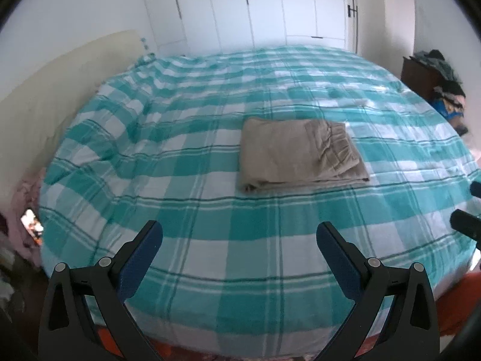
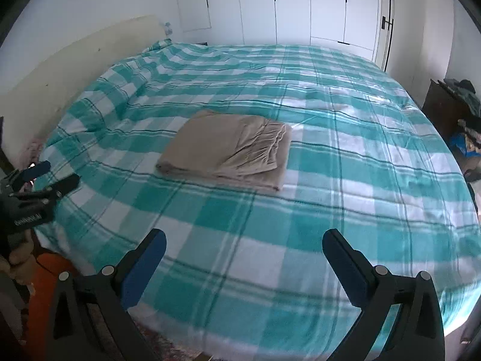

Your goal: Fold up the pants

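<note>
While both tools gape empty | one folded pants (image 1: 296,153) | one bed (image 1: 210,219) | perhaps clothes pile (image 1: 445,84)

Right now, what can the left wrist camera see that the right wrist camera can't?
Only the left wrist view shows the left gripper from behind, open and empty, and the right gripper's tips at its right edge. Only the right wrist view shows the right gripper from behind, open and empty, with the left one off to its left. Both show the folded pants lying flat on the checked blanket, the white wardrobe, the cream headboard and a pile of clothes at the right.
</note>
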Tool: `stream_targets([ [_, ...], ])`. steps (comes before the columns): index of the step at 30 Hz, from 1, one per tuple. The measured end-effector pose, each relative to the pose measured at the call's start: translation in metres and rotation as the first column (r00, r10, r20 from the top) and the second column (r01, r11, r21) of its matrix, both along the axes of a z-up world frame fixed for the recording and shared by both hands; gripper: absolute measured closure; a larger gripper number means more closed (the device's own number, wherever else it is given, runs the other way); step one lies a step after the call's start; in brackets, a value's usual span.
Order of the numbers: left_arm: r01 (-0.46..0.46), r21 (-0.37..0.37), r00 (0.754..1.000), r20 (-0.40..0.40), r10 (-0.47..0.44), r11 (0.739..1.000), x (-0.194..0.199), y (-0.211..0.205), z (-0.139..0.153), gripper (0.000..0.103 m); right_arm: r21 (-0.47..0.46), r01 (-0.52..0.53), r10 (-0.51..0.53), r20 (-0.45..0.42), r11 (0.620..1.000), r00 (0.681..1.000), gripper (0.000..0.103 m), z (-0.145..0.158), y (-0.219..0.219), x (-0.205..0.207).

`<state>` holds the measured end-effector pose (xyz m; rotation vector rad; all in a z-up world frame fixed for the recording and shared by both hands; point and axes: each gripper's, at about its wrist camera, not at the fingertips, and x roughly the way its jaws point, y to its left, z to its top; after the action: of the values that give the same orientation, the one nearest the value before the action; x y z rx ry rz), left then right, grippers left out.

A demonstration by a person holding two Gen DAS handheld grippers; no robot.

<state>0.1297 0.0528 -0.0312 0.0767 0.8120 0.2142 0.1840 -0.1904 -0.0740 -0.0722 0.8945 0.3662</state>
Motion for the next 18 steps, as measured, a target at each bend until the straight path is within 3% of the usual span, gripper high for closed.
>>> stream_targets([
  [5, -0.017, 0.069, 1.000, 0.027, 0.016, 0.997, -0.025, -0.012, 0.016, 0.001, -0.036, 0.035, -0.033, 0.038, 0.999, 0.999, 0.000, 0.020, 0.003, -0.030],
  [13, 0.025, -0.048, 0.998, -0.057, -0.028, 0.999, -0.050, -0.018, 0.024, 0.001, -0.077, 0.035, -0.035, 0.010, 0.996, 0.999, 0.001, 0.036, 0.010, -0.054],
  [18, 0.032, -0.071, 0.997, -0.068, -0.037, 0.997, -0.061, -0.021, 0.028, 0.001, -0.099, 0.024, -0.022, 0.027, 0.995, 0.999, 0.001, 0.051, 0.012, -0.070],
])
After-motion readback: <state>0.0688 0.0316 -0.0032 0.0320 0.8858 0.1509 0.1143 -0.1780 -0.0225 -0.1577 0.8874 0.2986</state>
